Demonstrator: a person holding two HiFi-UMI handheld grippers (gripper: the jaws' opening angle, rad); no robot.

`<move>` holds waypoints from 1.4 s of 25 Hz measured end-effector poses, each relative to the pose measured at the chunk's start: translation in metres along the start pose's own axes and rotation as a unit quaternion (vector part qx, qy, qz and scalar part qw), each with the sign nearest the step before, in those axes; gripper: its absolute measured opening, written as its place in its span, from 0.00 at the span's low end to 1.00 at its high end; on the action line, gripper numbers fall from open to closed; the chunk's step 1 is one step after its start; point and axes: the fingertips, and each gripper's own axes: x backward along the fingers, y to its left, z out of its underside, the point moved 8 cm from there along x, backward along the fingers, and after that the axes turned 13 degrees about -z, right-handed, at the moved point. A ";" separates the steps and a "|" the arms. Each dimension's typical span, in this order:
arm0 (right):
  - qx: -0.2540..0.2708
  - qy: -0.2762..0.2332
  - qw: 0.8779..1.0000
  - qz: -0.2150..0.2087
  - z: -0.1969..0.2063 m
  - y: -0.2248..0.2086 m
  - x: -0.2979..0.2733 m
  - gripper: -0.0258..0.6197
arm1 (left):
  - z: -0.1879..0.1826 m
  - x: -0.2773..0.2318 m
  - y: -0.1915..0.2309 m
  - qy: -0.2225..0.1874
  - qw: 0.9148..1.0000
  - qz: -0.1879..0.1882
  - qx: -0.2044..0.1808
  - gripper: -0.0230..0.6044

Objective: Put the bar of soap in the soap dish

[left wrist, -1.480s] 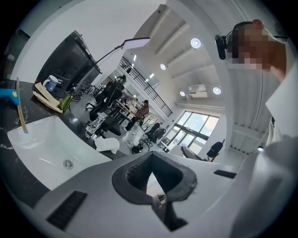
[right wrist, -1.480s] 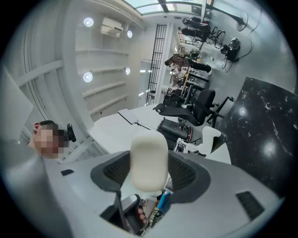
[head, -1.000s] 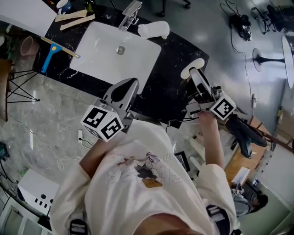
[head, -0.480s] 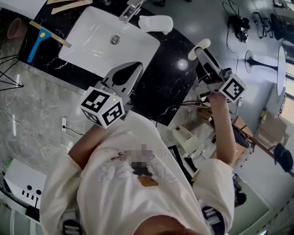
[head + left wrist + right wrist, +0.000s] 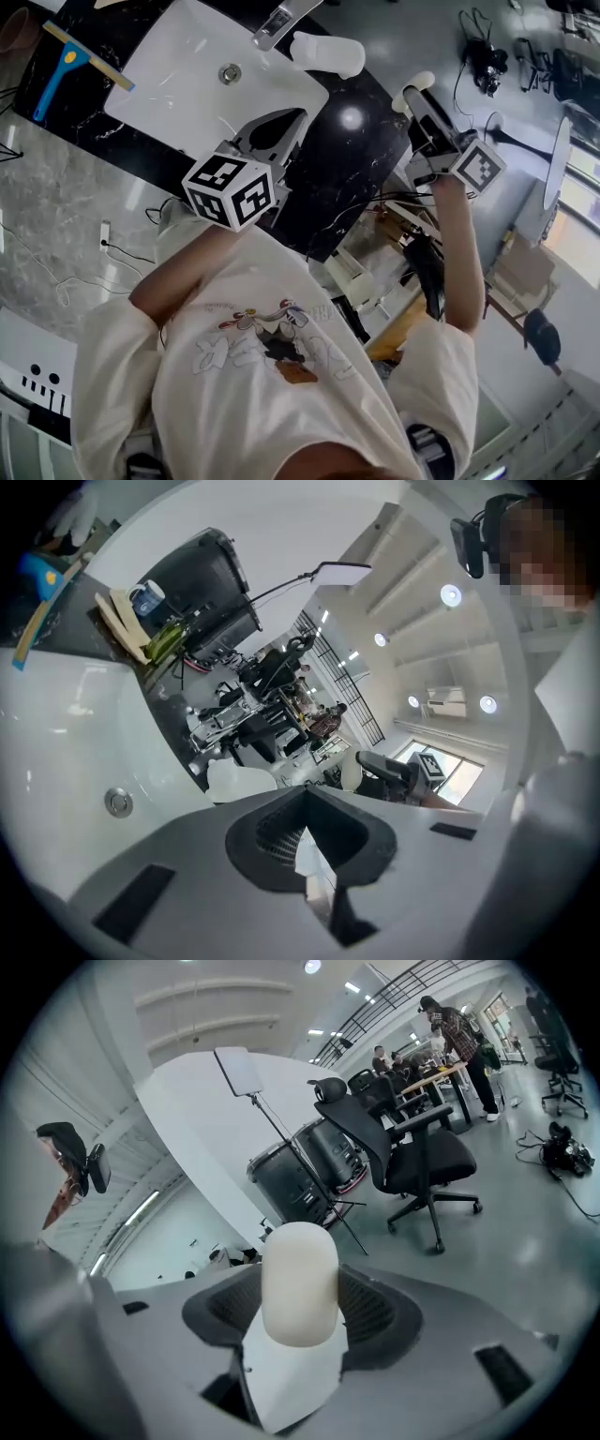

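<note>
My right gripper [image 5: 421, 103] is shut on a white, round-ended bar of soap [image 5: 413, 88], held over the right end of the black counter [image 5: 352, 159]. In the right gripper view the soap [image 5: 299, 1279] stands out past the jaws of that gripper [image 5: 298, 1321]. A white, rounded soap dish [image 5: 328, 53] lies on the counter beside the faucet [image 5: 281, 19], left of and beyond the soap. My left gripper [image 5: 300, 116] is shut and empty, its tips over the near right corner of the white sink [image 5: 178, 84]. The dish [image 5: 242, 782] shows just past the left gripper [image 5: 305, 794].
A blue-handled squeegee [image 5: 58, 61] lies on the counter left of the sink. Cables and a wooden rack [image 5: 394, 281] sit below the counter's right end. An office chair [image 5: 412, 1147] and people at desks fill the room beyond.
Both grippers have moved forward along the counter, the right one carrying the soap nearer to the white dish. The left gripper has rolled a little. Neither grip has changed.
</note>
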 end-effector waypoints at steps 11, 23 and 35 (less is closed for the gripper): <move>0.033 0.124 0.991 0.020 -0.010 -0.046 -0.044 0.44 | 0.014 -0.062 0.020 0.035 0.995 -0.027 0.092 0.05; 0.176 0.262 0.948 0.032 -0.019 -0.077 -0.090 0.44 | 0.027 -0.104 0.051 0.036 0.978 -0.085 0.185 0.05; 0.340 0.416 0.844 -0.006 -0.001 -0.089 -0.145 0.44 | 0.024 -0.132 0.084 0.058 0.975 -0.132 0.170 0.05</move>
